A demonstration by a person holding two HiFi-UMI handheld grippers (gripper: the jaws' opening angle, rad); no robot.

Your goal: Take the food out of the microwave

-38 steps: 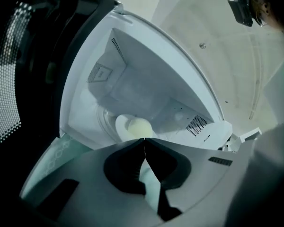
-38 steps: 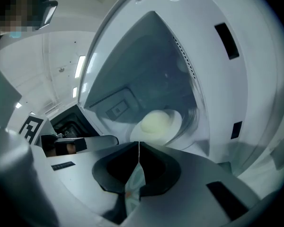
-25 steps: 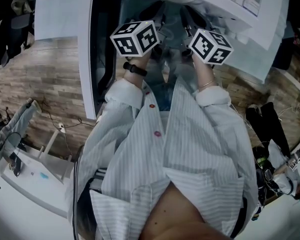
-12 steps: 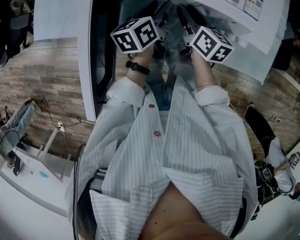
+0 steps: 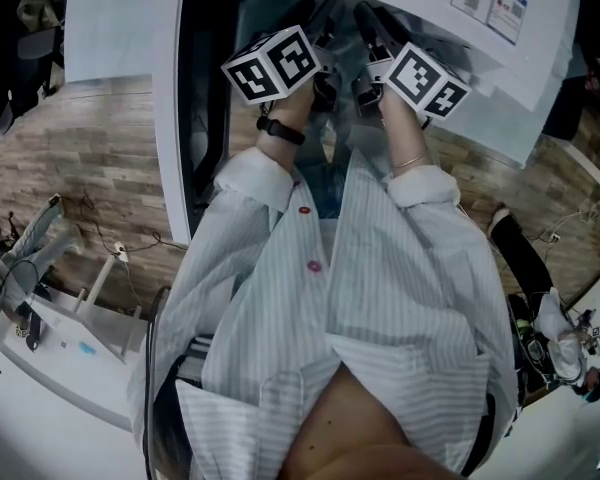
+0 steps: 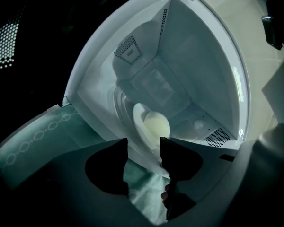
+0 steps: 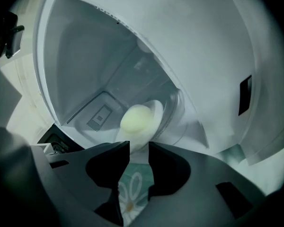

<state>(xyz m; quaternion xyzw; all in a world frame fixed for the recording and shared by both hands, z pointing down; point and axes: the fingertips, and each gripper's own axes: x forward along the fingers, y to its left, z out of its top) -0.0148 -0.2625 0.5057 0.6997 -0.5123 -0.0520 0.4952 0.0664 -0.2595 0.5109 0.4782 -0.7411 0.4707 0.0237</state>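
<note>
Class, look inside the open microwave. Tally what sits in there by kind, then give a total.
Glass turntable: 1
White plate: 1
Pale round food item: 1
Total: 3

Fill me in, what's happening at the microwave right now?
A person points the left gripper and the right gripper into the open microwave. Both pairs of jaws have just been opening and stand apart, with nothing gripped between them. The pale, round food sits on its plate inside and has not yet been taken out.
</note>
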